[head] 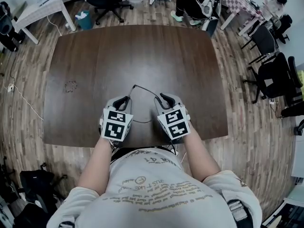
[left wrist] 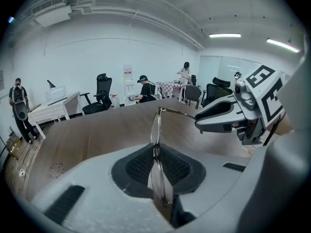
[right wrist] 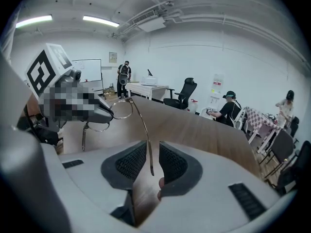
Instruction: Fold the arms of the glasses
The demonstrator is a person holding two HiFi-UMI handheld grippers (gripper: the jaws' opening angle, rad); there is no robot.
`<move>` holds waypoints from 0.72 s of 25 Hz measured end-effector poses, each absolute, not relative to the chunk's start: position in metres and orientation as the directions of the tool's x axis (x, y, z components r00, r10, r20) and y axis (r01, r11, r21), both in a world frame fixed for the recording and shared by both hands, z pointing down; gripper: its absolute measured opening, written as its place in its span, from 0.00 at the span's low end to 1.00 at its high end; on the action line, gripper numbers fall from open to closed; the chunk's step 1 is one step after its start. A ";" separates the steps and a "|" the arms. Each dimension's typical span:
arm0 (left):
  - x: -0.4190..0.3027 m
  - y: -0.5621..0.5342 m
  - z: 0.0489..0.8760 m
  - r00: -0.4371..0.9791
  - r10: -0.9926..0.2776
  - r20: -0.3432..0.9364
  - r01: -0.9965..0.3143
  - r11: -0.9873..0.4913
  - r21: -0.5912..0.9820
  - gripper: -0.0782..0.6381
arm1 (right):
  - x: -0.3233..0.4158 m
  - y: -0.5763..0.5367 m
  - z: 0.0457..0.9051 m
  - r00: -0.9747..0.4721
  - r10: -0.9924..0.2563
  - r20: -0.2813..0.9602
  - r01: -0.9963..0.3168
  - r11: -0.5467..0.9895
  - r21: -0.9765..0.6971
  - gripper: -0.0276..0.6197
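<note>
Right gripper view: right gripper [right wrist: 153, 160] is gaping around the twelve-o'clock temple arm [right wrist: 144, 135], left gripper [left wrist: 156, 166] is clamping the glasses [left wrist: 156, 127], inward fold seemingly pending.

Thin metal-frame glasses [left wrist: 155, 130], clear lenses, held aloft; one arm unfolded, pointing sideways.

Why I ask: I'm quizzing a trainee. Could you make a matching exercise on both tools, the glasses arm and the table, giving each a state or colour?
1 left tool
2 right tool
3 glasses arm
4 table

a dark brown
b open
c shut on the lenses
d untouched between parted jaws

Pairs: 1-c, 2-b, 3-d, 4-a
</note>
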State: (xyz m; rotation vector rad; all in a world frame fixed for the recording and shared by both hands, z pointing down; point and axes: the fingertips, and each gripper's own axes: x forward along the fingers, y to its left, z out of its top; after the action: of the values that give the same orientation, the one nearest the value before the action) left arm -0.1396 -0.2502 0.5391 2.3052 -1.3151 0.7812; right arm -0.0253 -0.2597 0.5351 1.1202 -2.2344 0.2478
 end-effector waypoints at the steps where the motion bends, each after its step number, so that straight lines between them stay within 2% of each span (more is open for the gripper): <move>1: -0.140 -0.249 0.538 0.412 -0.665 0.623 -0.867 -0.496 0.045 0.18 | -0.027 -0.259 0.536 -0.451 -0.654 0.607 -0.771 0.628 0.104 0.18; 6: -0.145 -0.249 0.534 0.404 -0.688 0.602 -0.874 -0.484 0.033 0.18 | -0.038 -0.253 0.538 -0.477 -0.615 0.628 -0.751 0.656 0.073 0.08; 15: -0.152 -0.251 0.523 0.394 -0.717 0.575 -0.888 -0.458 0.039 0.18 | -0.071 -0.235 0.542 -0.627 -0.480 0.613 -0.702 0.689 -0.179 0.07; 18: -0.155 -0.250 0.520 0.387 -0.729 0.564 -0.893 -0.449 0.033 0.18 | -0.081 -0.231 0.542 -0.648 -0.462 0.606 -0.692 0.690 -0.215 0.07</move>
State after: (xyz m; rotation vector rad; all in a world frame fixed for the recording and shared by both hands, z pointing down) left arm -0.1551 -0.2505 0.5197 2.3192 -1.4135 0.6915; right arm -0.0805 -0.2310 0.5423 0.8855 -2.3831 0.5932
